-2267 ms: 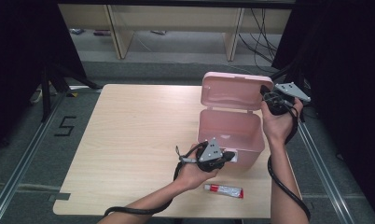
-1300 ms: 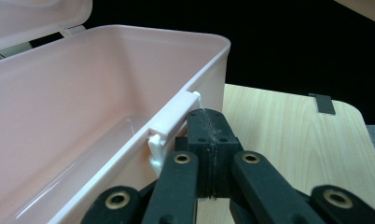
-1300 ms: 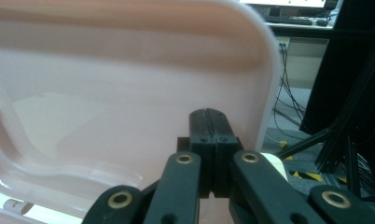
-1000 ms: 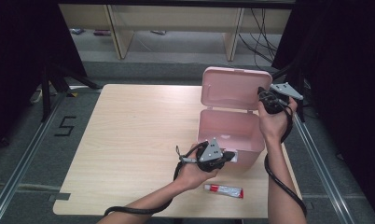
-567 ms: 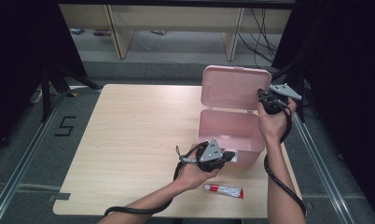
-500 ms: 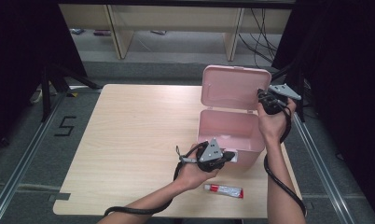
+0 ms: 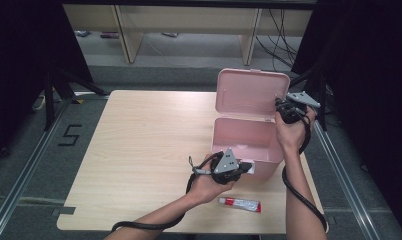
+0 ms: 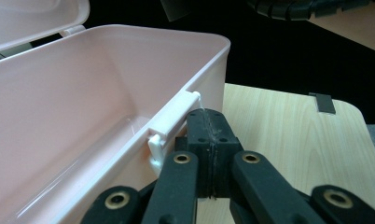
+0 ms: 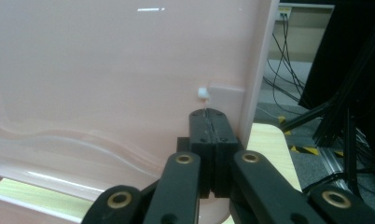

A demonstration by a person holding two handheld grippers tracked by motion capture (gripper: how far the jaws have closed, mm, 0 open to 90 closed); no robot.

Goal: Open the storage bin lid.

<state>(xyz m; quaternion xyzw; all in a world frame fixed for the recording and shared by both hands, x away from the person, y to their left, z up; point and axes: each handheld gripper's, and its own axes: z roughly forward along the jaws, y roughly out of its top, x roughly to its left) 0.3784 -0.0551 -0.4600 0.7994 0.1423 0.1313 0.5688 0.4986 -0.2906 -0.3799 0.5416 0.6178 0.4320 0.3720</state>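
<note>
While the pink box (image 7: 246, 140) sits open at the worktop's (image 7: 139, 140) three o'clock side, the left gripper (image 7: 246, 167), fingers together, rests at its front latch (image 8: 169, 123), and the right gripper (image 7: 280, 106), fingers together, meets the raised lid (image 7: 251, 95), with a tube (image 7: 240, 204) at six o'clock.

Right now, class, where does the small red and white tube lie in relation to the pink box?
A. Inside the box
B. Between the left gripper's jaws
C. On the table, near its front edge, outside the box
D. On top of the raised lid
C: in the high view the tube lies flat on the table near its front edge, in front of the pink box and clear of it.
</note>
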